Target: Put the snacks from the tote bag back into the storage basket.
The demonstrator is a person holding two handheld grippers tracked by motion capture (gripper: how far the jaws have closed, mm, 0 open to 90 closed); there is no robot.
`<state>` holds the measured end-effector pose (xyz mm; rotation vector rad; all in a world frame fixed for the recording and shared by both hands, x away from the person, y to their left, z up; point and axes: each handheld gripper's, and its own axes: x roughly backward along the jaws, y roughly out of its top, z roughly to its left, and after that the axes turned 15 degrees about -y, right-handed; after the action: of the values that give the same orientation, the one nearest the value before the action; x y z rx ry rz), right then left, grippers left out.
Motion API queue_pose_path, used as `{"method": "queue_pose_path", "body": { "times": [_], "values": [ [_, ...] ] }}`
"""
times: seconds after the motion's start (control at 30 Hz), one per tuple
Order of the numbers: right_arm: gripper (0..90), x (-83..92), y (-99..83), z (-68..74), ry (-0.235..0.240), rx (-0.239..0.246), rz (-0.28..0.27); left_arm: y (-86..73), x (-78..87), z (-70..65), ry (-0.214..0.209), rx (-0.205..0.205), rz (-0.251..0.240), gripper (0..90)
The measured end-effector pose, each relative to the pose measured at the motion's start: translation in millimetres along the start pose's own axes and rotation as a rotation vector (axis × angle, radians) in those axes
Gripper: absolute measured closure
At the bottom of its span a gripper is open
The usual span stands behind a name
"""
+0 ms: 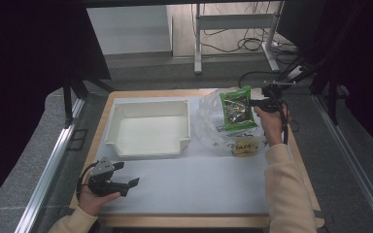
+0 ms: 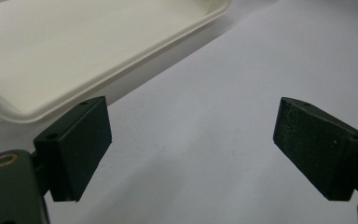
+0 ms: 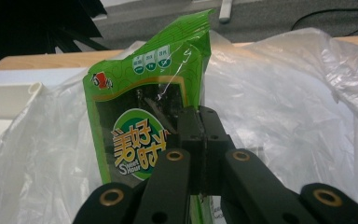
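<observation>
right gripper: jaws pinched tight on the packet's edge, pads flat against the film
packet: green snack pouch, held up over the clear bag at the table's far right, hanging tilted
left gripper: jaws wide apart, nothing between them, parked low near the tray's front corner
tray: white, nothing in it, left of the bag
bag: crinkled clear plastic; a yellowish item lies at its near edge
handling: packet looks light, soft, glossy film, likely slippery; contents probably crush easily
hold point: flat sealed edge, as gripped now; avoid squeezing the puffed middle
risk: may swing or slip from the pinch if moved fast
</observation>
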<state>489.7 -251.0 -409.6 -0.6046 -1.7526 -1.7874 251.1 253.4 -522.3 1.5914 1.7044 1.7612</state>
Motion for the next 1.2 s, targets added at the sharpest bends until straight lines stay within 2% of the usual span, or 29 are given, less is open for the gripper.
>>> {"method": "queue_pose_path", "body": {
  "times": [0.13,0.63,0.93,1.2],
  "values": [
    [89.6,2.8,1.3,-1.2,0.014,-0.015,-0.013,0.0,-0.5,-0.3,0.000,0.000,0.003,11.4],
    [89.7,18.6,6.7,2.4,0.039,-0.007,-0.063,0.1,-1.3,-1.3,-0.001,-0.004,0.005,11.4],
    [89.7,19.0,5.7,1.5,0.064,-0.017,-0.074,0.1,-1.8,-1.6,0.000,-0.004,0.007,11.4],
    [89.7,26.7,7.1,2.9,0.079,-0.019,-0.101,0.1,-1.5,-2.0,0.000,-0.006,0.006,11.5]
  ]
}}
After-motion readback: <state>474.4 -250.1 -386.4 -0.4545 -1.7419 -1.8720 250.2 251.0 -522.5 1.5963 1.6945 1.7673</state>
